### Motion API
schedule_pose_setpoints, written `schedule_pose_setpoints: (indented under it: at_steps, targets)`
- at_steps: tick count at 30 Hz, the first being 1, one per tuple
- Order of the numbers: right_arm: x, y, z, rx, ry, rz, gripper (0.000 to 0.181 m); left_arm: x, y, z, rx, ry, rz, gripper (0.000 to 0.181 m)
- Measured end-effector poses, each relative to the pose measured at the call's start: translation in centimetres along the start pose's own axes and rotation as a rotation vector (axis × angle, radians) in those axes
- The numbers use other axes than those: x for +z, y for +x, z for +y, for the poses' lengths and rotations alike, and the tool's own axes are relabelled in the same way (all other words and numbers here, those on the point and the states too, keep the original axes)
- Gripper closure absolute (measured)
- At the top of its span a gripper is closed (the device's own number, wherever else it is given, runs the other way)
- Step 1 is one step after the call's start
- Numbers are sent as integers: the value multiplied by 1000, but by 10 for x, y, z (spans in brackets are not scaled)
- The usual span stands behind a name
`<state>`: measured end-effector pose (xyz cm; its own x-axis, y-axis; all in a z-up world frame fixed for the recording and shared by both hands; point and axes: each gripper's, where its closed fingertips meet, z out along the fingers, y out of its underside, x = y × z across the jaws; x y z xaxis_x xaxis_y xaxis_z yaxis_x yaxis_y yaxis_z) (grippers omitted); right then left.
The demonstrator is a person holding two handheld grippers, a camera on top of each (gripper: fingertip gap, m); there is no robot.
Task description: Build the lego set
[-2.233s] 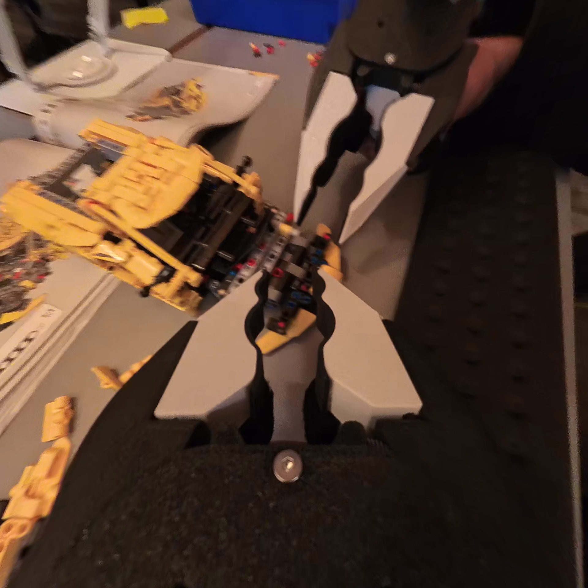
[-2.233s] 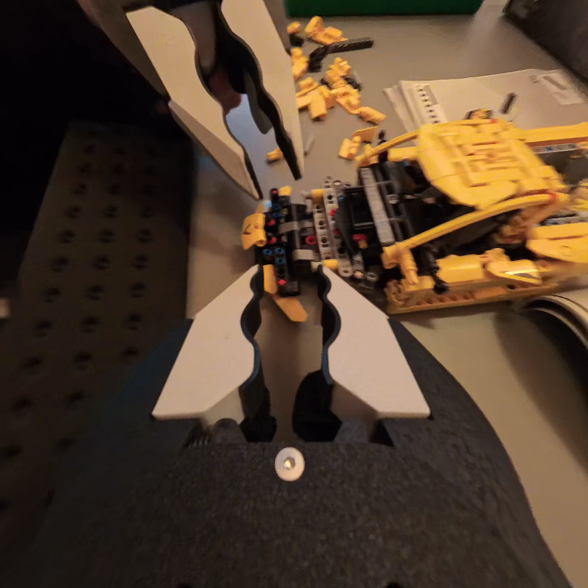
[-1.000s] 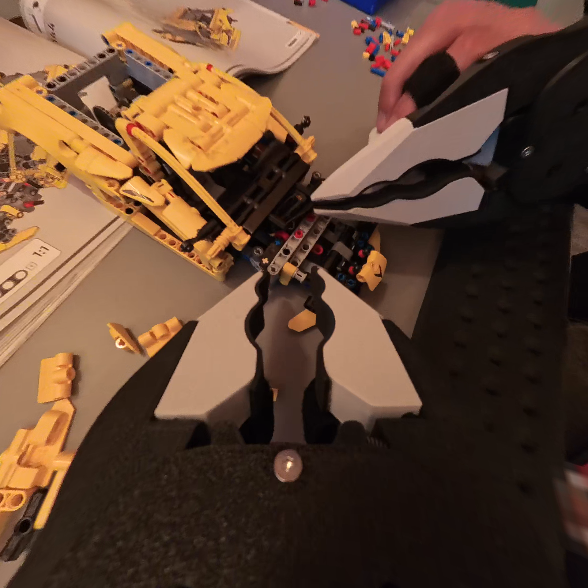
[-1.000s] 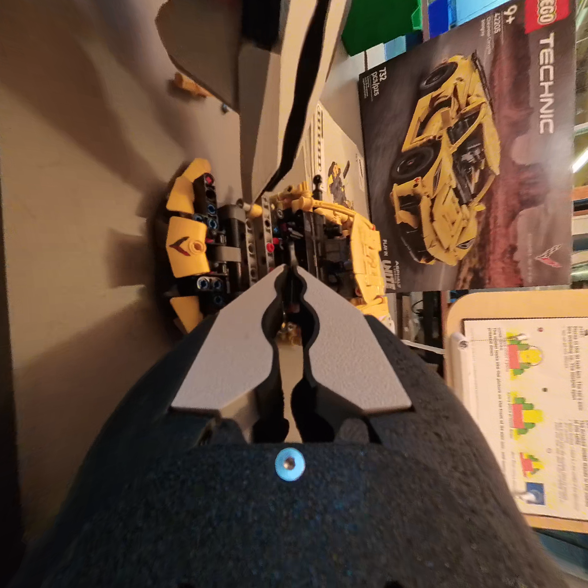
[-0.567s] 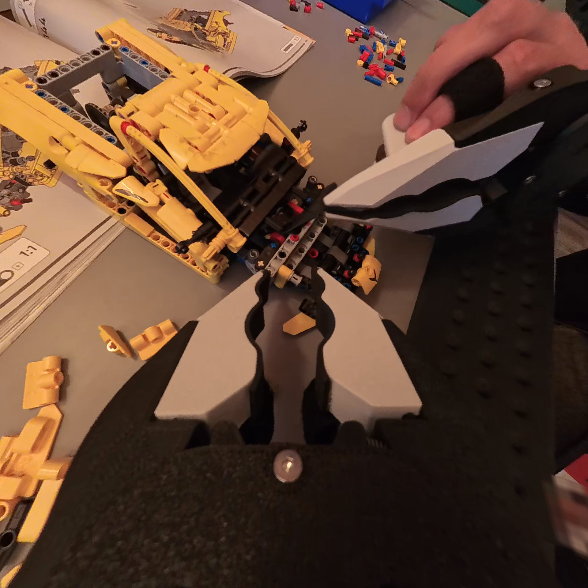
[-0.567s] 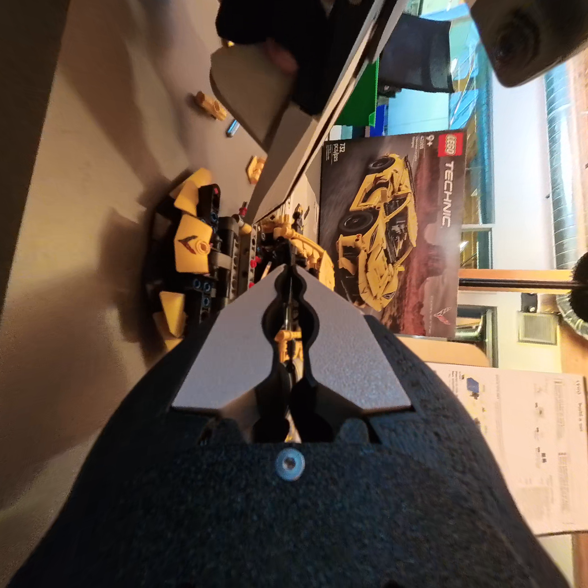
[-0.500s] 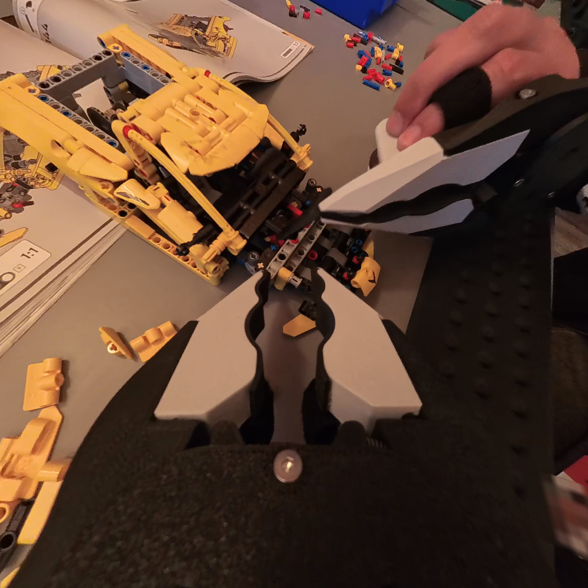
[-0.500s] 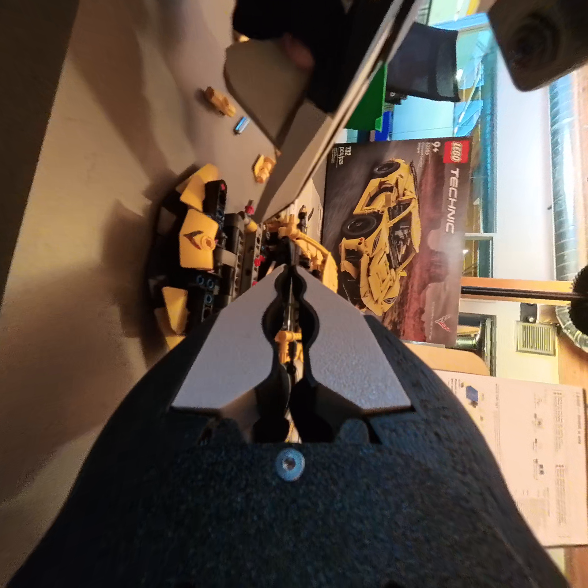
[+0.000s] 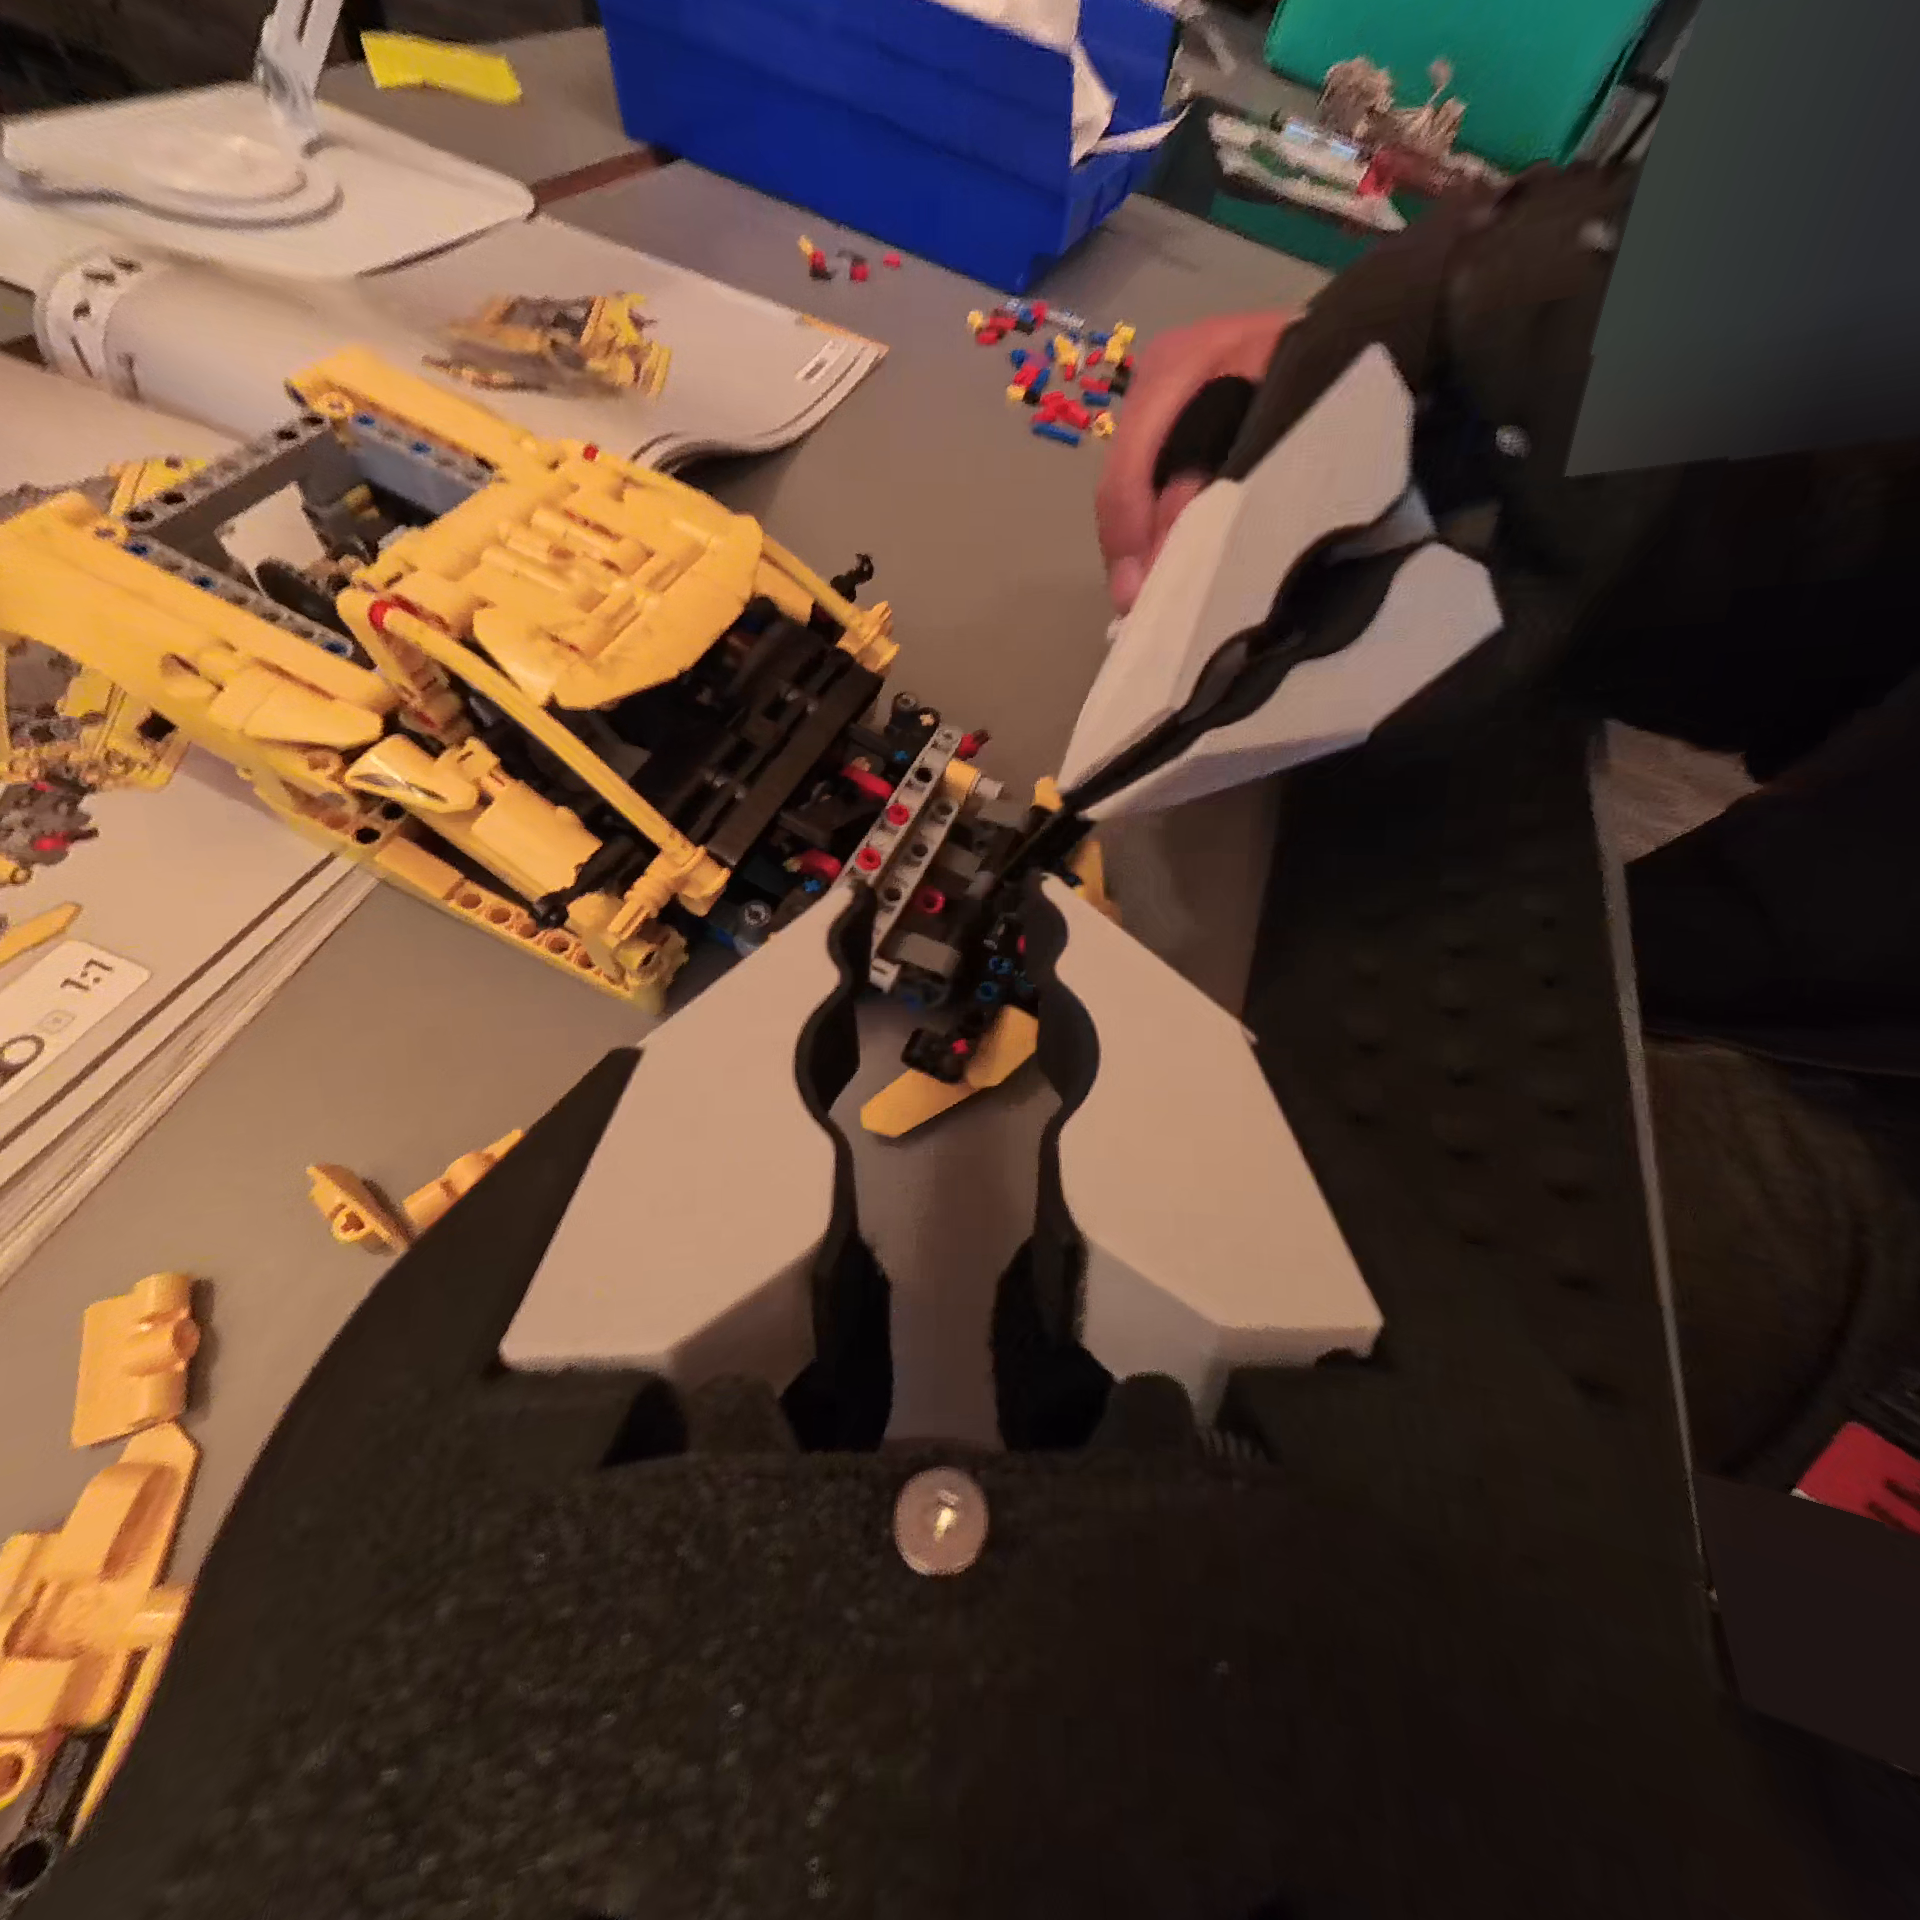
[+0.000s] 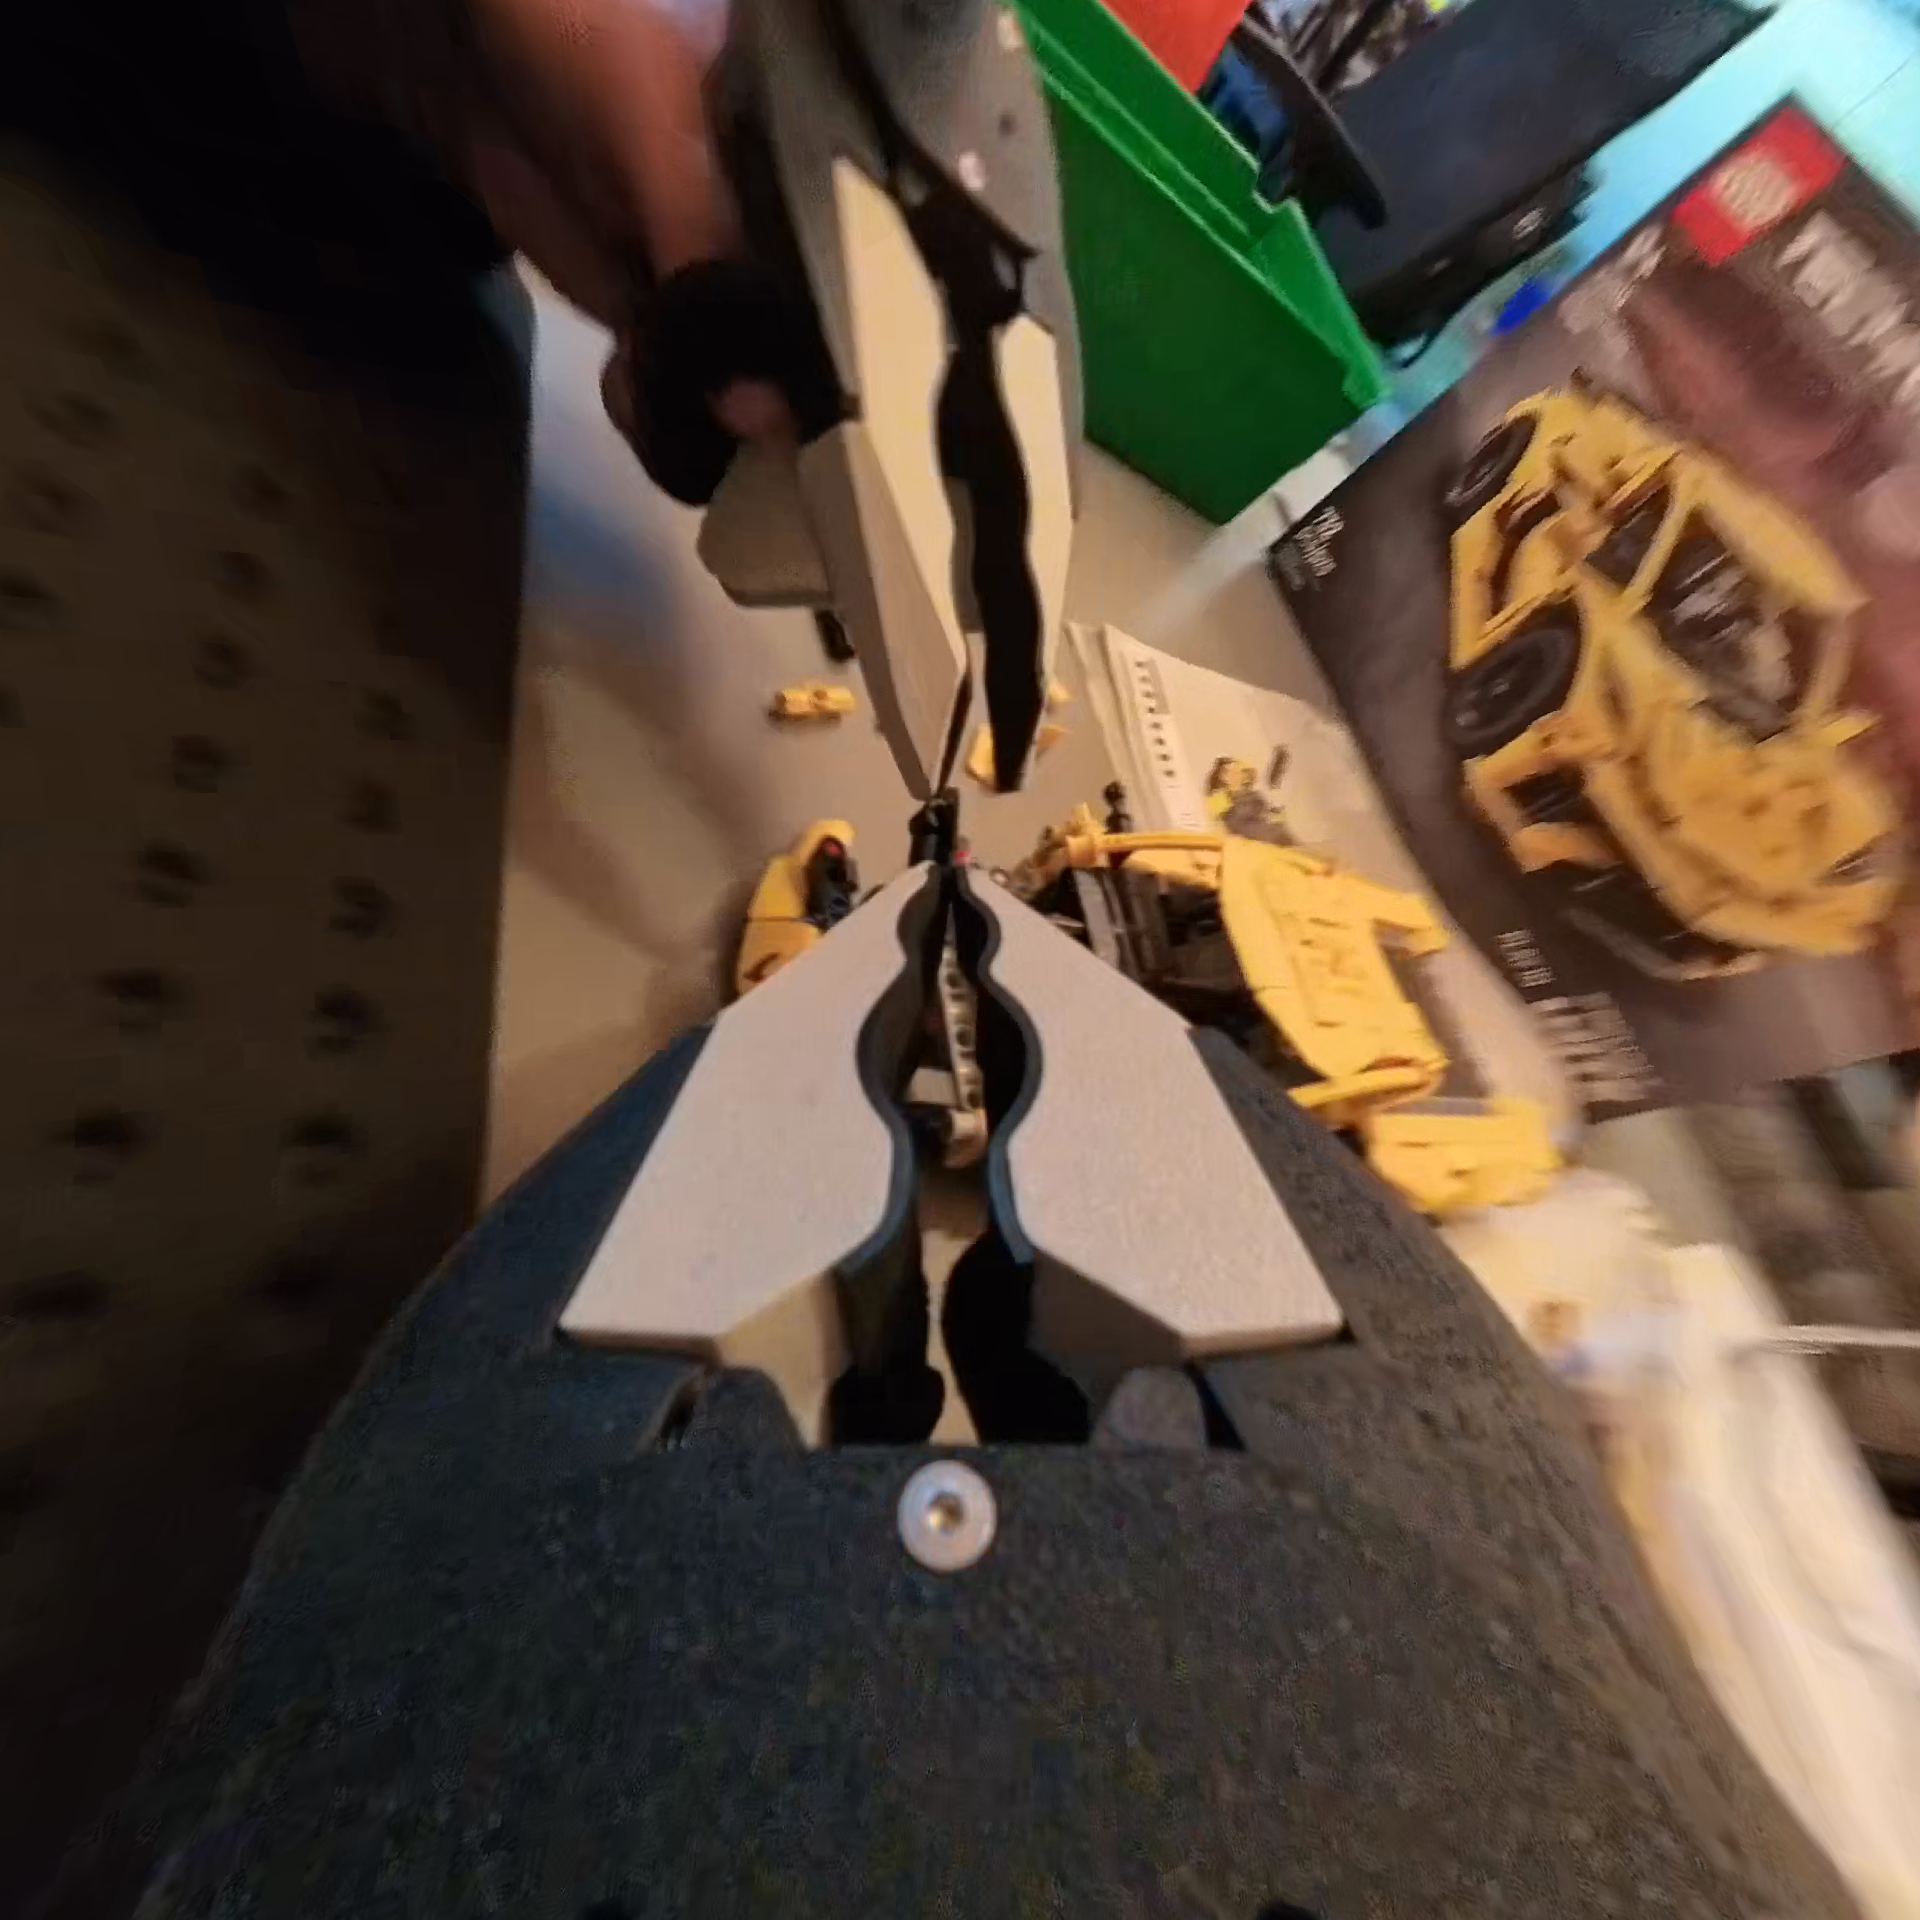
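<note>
Both claws work at the same end of the yellow lego car (image 9: 540,665), which lies on the grey counter (image 9: 997,488). In the left wrist view the left claw (image 9: 948,904) has its fingers apart, one on each side of the car's black and grey end frame; whether they touch the frame I cannot tell. A small yellow panel (image 9: 940,1081) of the car lies between the fingers, toward 6 o'clock from the frame. From 2 o'clock the right claw (image 9: 1060,795) comes in with fingers nearly together, pinching a thin black piece (image 9: 1029,842) at the frame.

In the right wrist view the right claw (image 10: 948,883) looks almost closed on this black piece (image 10: 935,831), and the left claw (image 10: 961,764) hangs from 12 o'clock, its tips just above it.

Only the left wrist view shows the open instruction booklet (image 9: 717,343) at 11 o'clock, the blue bin (image 9: 883,114) at 12 o'clock, the small red, blue and yellow pins (image 9: 1060,364) at 1 o'clock, and the loose yellow parts (image 9: 125,1351) at 8 o'clock. Only the right wrist view shows the set's box (image 10: 1621,623) with the yellow car picture at 2 o'clock and a green bin (image 10: 1174,301) at 1 o'clock. This view is blurred.
</note>
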<state>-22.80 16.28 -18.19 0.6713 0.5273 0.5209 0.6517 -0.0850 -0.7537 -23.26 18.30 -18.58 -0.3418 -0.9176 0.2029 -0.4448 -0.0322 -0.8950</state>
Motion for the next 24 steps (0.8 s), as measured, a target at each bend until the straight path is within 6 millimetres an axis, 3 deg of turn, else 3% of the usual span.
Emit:
schedule_pose_setpoints:
  at_steps: [4,6,13,20,24]
  targets:
    - [-9,6,5,425,52,-207,181,-2,-11,-1,-15,11,-46,153]
    - [-9,9,16,512,28,-250,181,0,-11,1,-16,3,-45,153]
    - [-7,-20,18,593,-20,-442,181,4,-19,9,9,-40,-96,153]
    - [-8,-26,21,618,-35,-492,181,4,-19,9,3,-36,-96,153]
    - [-11,-60,17,479,-71,-607,181,4,-20,10,5,-41,-102,153]
